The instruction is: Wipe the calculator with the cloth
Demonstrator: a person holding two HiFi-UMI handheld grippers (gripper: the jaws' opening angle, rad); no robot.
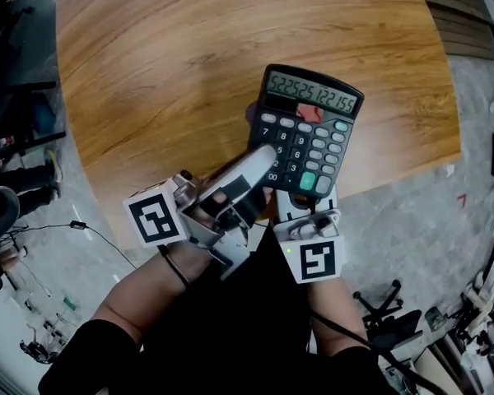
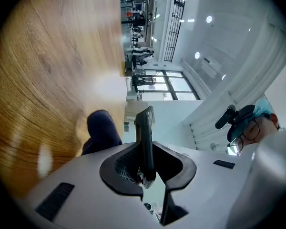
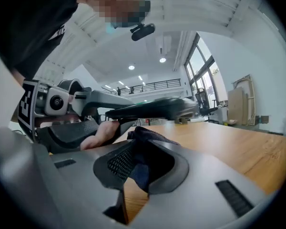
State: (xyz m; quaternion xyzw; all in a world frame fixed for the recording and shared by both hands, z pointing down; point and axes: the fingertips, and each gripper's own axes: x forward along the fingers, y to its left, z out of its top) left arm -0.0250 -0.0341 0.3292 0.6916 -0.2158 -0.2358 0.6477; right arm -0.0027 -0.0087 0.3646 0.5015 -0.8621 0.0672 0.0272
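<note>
The display (image 1: 313, 94) on the calculator (image 1: 306, 142) read digits starting 5225. My left gripper (image 2: 145, 170), level, clamped its edge; my right gripper (image 3: 139, 170) pinched the dark cloth (image 3: 150, 136).

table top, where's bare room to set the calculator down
The visible wooden table top is bare: wide patches left of and beyond the calculator, out to the rim. Crowded only at the near edge, where the left gripper, right gripper and cloth bunch.

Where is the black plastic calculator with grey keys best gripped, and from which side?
Grip the thin lower-left edge of the black plastic calculator, coming from its left, as the left gripper does: the body is flat and slim, and most keys stay free for wiping.
</note>
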